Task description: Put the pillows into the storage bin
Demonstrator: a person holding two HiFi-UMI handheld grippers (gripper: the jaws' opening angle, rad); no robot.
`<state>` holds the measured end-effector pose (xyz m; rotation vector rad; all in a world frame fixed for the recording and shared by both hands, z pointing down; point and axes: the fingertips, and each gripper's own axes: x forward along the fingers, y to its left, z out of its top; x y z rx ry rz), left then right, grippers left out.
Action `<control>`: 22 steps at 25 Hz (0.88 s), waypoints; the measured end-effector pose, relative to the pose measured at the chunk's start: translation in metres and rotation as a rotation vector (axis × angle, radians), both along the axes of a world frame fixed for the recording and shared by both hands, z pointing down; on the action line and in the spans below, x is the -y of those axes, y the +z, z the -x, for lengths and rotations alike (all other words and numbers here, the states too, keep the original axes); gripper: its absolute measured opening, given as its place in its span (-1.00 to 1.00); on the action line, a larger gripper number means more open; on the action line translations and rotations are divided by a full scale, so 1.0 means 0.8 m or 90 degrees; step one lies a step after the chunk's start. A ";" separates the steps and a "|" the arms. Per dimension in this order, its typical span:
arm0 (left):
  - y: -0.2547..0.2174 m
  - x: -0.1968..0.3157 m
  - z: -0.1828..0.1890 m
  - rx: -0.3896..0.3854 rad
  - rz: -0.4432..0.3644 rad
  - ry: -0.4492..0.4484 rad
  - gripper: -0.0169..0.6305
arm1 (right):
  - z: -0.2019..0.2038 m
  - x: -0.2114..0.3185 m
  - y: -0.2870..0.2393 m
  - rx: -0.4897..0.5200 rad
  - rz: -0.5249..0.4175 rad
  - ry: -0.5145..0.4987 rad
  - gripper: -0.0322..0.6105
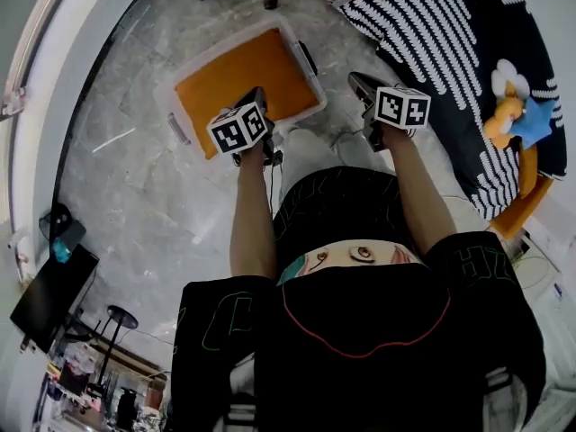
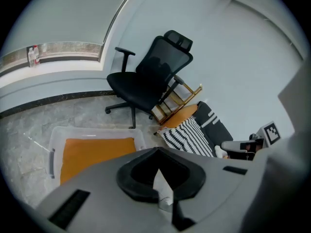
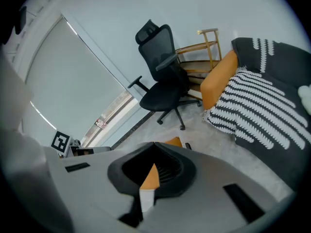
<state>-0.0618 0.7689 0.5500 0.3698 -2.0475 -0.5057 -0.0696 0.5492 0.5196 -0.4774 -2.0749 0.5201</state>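
One orange pillow (image 1: 243, 79) is already laid flat in the clear storage bin (image 1: 202, 59) on the marble floor. A black-and-white striped pillow (image 1: 423, 21) and a second orange pillow (image 3: 218, 79) are left leaning on what appears to be a dark couch (image 1: 526, 57), well apart from the bin. A plush toy (image 1: 513, 106) is also lying there.

The left gripper (image 1: 255, 97) is held over the bin's near edge and the right gripper (image 1: 358, 81) beside its near corner. Both are angled downward, and on each the fingers are pressed together with nothing between them. This posture is judged to suit travel between bin and couch rather than a grasp – the jaws would have to be opened before the next pillow could be taken.

Only the head view shows both grippers against the bin and the person's arms. The left gripper view alone shows the bin's full outline below a black office chair (image 2: 150, 76). The second orange pillow propped behind the striped one is shown clearly by the right gripper view, whereas only a sliver of it is caught at the head view's top edge.
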 end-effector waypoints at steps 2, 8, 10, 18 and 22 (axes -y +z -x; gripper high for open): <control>-0.012 0.025 0.008 0.008 0.006 0.025 -0.96 | -0.002 0.023 -0.009 0.017 -0.003 0.017 -0.89; -0.043 0.151 0.021 0.033 0.003 0.111 -0.96 | -0.013 0.126 -0.031 0.049 -0.003 0.101 -0.89; -0.049 0.200 0.020 0.038 -0.001 0.150 -0.96 | -0.023 0.166 -0.035 0.058 -0.001 0.145 -0.89; -0.083 0.399 0.003 0.073 -0.017 0.298 -0.96 | -0.082 0.344 -0.055 0.100 -0.037 0.289 -0.89; -0.117 0.493 -0.010 0.108 -0.036 0.370 -0.96 | -0.116 0.426 -0.071 0.122 -0.096 0.337 -0.89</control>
